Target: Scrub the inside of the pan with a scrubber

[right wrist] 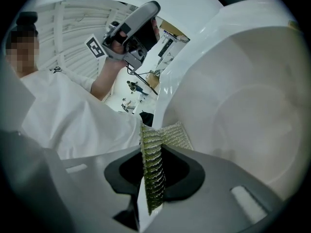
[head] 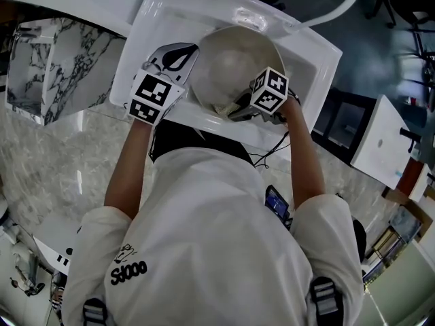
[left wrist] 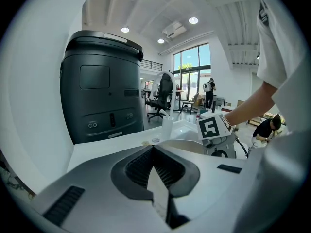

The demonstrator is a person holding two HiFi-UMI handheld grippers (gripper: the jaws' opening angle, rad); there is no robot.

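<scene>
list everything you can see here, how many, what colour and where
pan: one, off-white, in the sink, rim clamped by the left gripper
scrubber: one, yellow-green mesh, between the right gripper's jaws, against the pan's inside
sink: one, white, in front of the person
marble block: one, white with dark veins, left of the sink
dark machine: one, charcoal, beyond the white counter
left gripper: one, grey with a marker cube, shut on the pan's rim
right gripper: one, grey with a marker cube, shut on the scrubber
</scene>
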